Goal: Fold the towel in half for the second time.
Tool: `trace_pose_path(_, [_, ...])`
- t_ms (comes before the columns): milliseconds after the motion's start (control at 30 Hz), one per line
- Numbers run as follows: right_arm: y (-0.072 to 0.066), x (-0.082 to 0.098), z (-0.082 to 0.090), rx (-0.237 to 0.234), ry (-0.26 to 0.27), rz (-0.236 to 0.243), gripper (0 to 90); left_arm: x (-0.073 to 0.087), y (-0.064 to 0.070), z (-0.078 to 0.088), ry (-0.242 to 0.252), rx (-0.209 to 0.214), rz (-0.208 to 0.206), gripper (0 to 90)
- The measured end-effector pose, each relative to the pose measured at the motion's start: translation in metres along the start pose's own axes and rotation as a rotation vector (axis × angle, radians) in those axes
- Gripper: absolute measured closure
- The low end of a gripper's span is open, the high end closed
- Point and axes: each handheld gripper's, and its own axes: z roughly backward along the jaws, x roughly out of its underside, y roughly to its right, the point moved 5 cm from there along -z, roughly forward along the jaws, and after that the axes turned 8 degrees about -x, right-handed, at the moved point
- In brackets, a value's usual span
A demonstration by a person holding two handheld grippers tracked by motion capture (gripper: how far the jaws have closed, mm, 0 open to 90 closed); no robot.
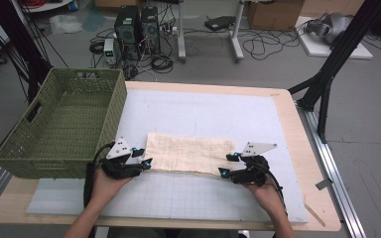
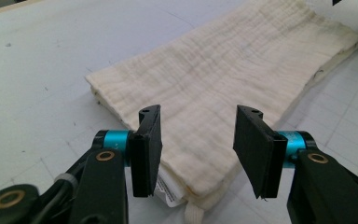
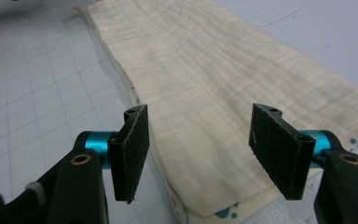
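1. We work on a wooden table [image 1: 297, 130] covered by a pale gridded mat [image 1: 188, 196]; a bare wooden margin shows along the far and right edges.
2. Beyond the table we see a grey floor with tangled cables [image 1: 258, 44], two black computer towers [image 1: 138, 25], a cardboard box [image 1: 274, 14] and black stand legs [image 1: 327, 74] just off the table's right far corner.
3. A green woven basket [image 1: 17, 144] sits on the left end of the table, overhanging its left edge, with its near right corner close to our left gripper [image 1: 146, 158].
4. The folded cream cloth [image 1: 191, 152] lies flat in the middle of the mat, its long side running left to right.
5. Our left gripper's jaws stand apart at the cloth's left short end, a corner of the cloth between them, the pads not pressing on it.
6. Our right gripper [image 1: 224, 164] stands at the cloth's right near corner, jaws likewise apart with the cloth end between them, unpressed.
7. Open mat lies behind the cloth, in front of it and to its right; the basket closes off the left.
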Motion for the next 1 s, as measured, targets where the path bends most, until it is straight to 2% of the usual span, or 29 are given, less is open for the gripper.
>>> trace_pose_path(67, [0.004,-0.002,0.001,0.001,-0.004,-0.005,38.0,-0.003,-0.002,-0.004,0.006,0.003,0.014,52.0])
trace_pose_path(233, [0.019,-0.011,0.004,0.024,0.007,-0.007,38.8,-0.015,-0.008,-0.015,0.024,-0.033,0.043,55.5])
trace_pose_path(400, [0.038,-0.024,0.003,0.04,-0.005,-0.027,39.6,-0.028,-0.02,-0.031,0.032,-0.085,0.068,56.3])
trace_pose_path(533, [0.055,-0.034,0.0,0.061,-0.018,-0.037,41.4,-0.04,-0.032,-0.048,0.023,-0.146,0.08,57.2])
trace_pose_path(633, [0.069,-0.034,-0.002,0.087,-0.01,-0.062,45.6,-0.037,-0.04,-0.06,-0.026,-0.178,0.097,57.6])
trace_pose_path(667, [0.074,-0.032,-0.003,0.101,-0.012,-0.074,46.0,-0.034,-0.043,-0.064,-0.034,-0.18,0.114,57.6])
trace_pose_path(767, [0.086,-0.024,-0.007,0.12,-0.032,-0.118,47.0,-0.024,-0.047,-0.073,-0.095,-0.185,0.13,57.0])
trace_pose_path(900, [0.095,-0.016,-0.013,0.123,-0.053,-0.163,47.9,-0.014,-0.048,-0.082,-0.164,-0.186,0.122,54.0])
trace_pose_path(1000, [0.097,-0.01,-0.02,0.111,-0.091,-0.175,51.0,-0.012,-0.047,-0.086,-0.177,-0.188,0.116,54.1])
